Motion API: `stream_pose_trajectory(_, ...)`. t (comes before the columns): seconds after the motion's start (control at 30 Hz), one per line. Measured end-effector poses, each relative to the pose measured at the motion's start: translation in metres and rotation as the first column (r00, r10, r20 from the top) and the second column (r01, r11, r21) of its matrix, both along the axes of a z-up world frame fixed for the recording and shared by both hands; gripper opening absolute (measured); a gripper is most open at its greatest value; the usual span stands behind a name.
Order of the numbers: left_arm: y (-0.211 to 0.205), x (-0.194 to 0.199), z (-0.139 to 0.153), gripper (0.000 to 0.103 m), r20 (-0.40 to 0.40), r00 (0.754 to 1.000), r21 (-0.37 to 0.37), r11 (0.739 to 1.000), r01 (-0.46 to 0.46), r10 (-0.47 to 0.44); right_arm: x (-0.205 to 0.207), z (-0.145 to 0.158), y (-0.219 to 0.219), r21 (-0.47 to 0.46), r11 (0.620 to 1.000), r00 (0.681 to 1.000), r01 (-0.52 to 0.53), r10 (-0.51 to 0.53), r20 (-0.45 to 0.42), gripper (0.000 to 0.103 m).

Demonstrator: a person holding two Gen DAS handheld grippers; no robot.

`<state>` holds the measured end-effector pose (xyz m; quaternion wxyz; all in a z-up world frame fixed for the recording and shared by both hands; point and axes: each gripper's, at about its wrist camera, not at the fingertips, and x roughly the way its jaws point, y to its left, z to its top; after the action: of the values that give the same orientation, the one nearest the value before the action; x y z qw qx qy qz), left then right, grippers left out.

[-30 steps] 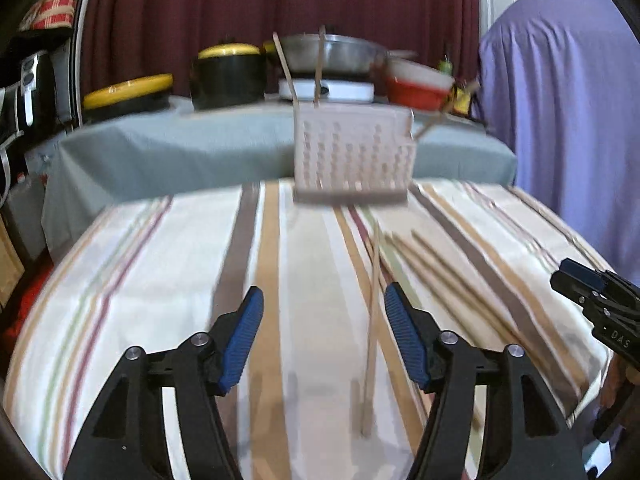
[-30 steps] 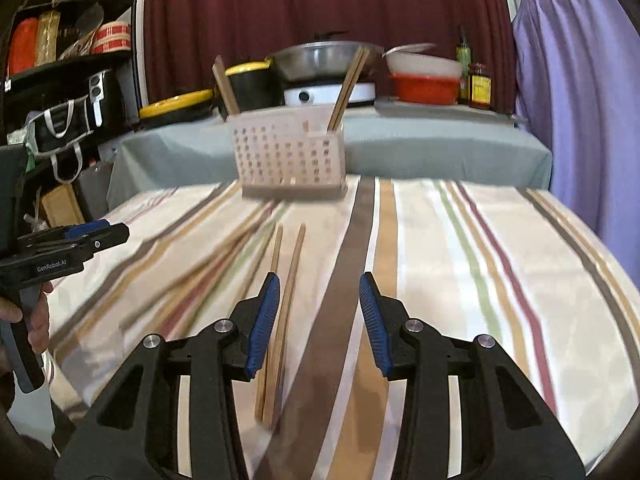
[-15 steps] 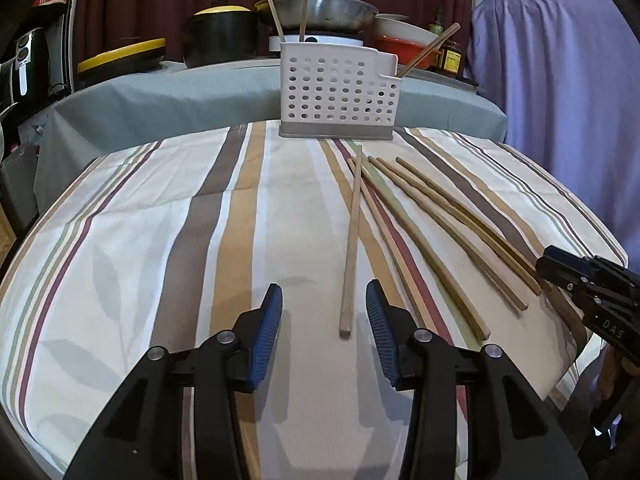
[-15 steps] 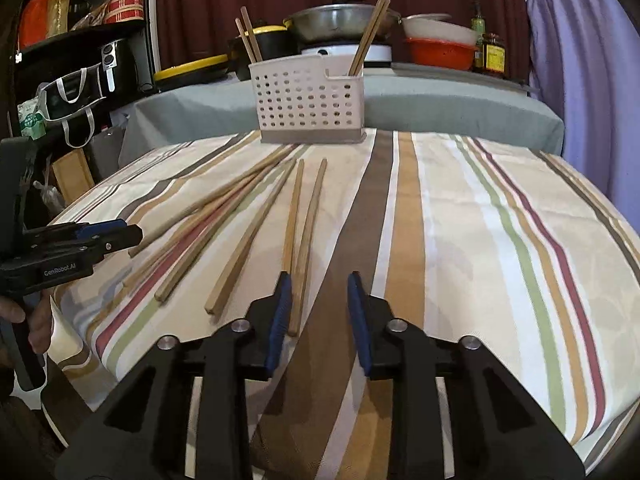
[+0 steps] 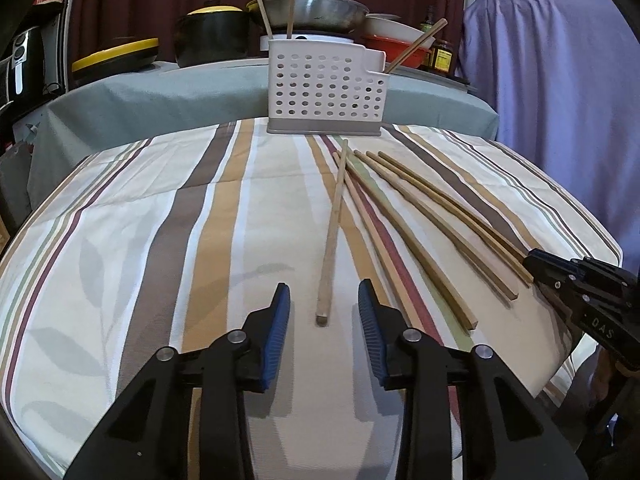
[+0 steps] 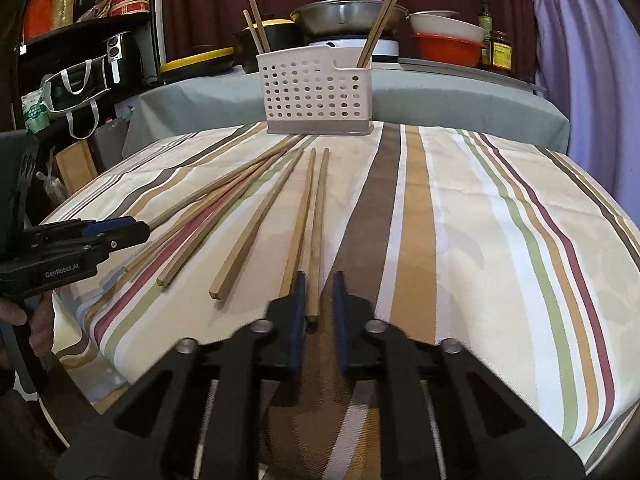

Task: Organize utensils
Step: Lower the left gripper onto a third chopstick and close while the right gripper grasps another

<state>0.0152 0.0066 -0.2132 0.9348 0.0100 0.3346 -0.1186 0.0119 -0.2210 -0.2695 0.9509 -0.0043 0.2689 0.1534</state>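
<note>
Several wooden chopsticks lie on the striped tablecloth [image 5: 120,248]. A white perforated utensil holder [image 5: 326,90] stands at the far edge with a few chopsticks upright in it; it also shows in the right wrist view [image 6: 316,94]. My left gripper [image 5: 323,300] is open, its jaws either side of the near end of the leftmost chopstick [image 5: 331,232]. My right gripper [image 6: 319,282] is open but narrow, its jaws around the near end of the rightmost chopstick [image 6: 318,232], with a second chopstick [image 6: 298,220] just left of it.
Behind the table is a grey-covered counter [image 5: 160,92] with pots, a pan and bowls. A purple-draped shape [image 5: 560,80] stands on the right. A black shelf [image 6: 80,40] with appliances stands at the left. The table edge curves close to both grippers.
Both grippers have dropped lower and moved toward the chopstick ends. The left jaws have come around the leftmost chopstick. The right jaws have narrowed around the rightmost one.
</note>
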Motion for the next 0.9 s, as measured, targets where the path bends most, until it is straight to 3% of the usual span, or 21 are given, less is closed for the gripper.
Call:
stream_pose_trajectory(0.3, -0.001, 0.002, -0.001, 0.026, 0.012, 1.000, -0.009, 1.000, 0.005, -0.005, 0.000, 0.000, -0.004, 0.019, 1.000, 1.000, 0.005, -0.005, 0.005, 0.007)
stream_pose_trajectory(0.5, -0.002, 0.002, -0.003, 0.007, 0.027, 1.000, 0.001, 1.000, 0.001, -0.001, 0.001, -0.001, -0.005, 0.026, 1.000, 1.000, 0.001, -0.001, 0.008, 0.006)
stream_pose_trajectory(0.9, 0.000, -0.006, 0.012, 0.006, 0.079, 0.997, -0.001, 1.000, 0.008, -0.008, -0.010, 0.017, -0.003, 0.006, 1.000, 0.995, 0.003, -0.004, 0.098, 0.006)
